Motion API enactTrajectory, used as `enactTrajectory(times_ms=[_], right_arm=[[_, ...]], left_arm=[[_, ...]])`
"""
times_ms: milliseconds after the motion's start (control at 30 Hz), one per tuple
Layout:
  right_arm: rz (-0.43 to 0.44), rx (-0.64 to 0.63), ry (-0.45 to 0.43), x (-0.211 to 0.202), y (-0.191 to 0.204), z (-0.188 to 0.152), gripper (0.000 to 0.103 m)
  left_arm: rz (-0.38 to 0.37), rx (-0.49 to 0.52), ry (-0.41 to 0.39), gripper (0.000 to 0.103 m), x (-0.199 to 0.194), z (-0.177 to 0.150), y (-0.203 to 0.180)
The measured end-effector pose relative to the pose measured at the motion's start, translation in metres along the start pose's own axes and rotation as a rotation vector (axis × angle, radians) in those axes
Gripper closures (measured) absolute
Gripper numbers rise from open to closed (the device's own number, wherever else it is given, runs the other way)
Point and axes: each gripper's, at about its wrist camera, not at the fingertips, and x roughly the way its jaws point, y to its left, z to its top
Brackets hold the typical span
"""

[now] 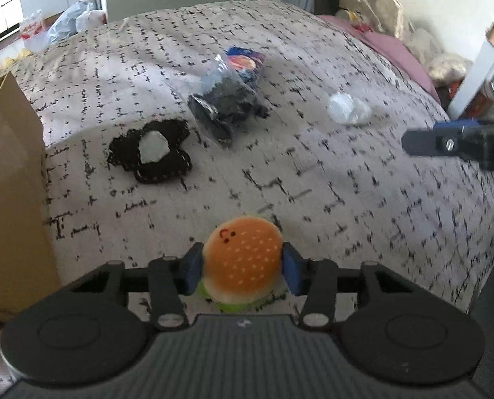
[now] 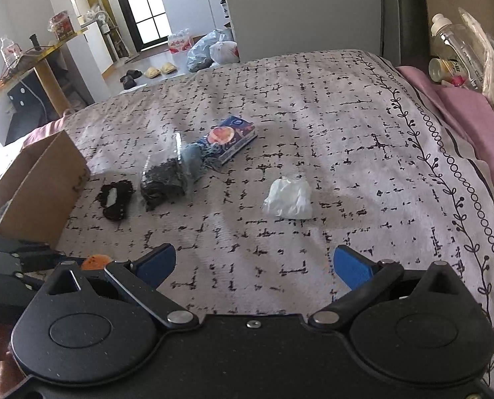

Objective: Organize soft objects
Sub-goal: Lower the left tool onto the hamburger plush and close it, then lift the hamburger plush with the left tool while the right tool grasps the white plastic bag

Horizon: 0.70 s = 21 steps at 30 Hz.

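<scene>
My left gripper [image 1: 243,266] is shut on a plush hamburger toy [image 1: 243,259], held just above the bedspread; a bit of the toy shows in the right wrist view [image 2: 95,261]. On the bed lie a black crocheted piece with a white centre [image 1: 150,151] [image 2: 115,199], a clear bag of dark fabric [image 1: 225,106] [image 2: 165,179], a blue tissue pack [image 1: 247,61] [image 2: 228,139] and a crumpled white cloth [image 1: 348,108] [image 2: 288,199]. My right gripper [image 2: 255,266] is open and empty above the bed, short of the white cloth; it shows at the right edge of the left wrist view [image 1: 410,141].
An open cardboard box [image 1: 10,199] [image 2: 37,183] stands on the bed at the left. A pink pillow [image 2: 463,109] and bottles [image 2: 453,43] lie at the head of the bed. Bags [image 2: 210,48] and slippers sit on the floor beyond.
</scene>
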Motion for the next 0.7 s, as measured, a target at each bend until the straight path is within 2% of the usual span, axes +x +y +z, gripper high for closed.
enactTrajectory(times_ms=[300,467,700], right_arm=[[-0.014,0.000,-0.001,0.027,-0.015,0.009,0.008],[-0.025,0.016,0.004,0.046,-0.025,0.015,0.013],[-0.028,0.027,0.002,0.069,-0.025,0.024,0.017]], left_arm=[[0.024,-0.089,-0.020,0.057,0.007,0.019,0.013],[0.035,-0.100,-0.019,0.057,0.007,0.021,0.017],[0.063,-0.163,-0.031,0.057,0.008,0.026,0.028]])
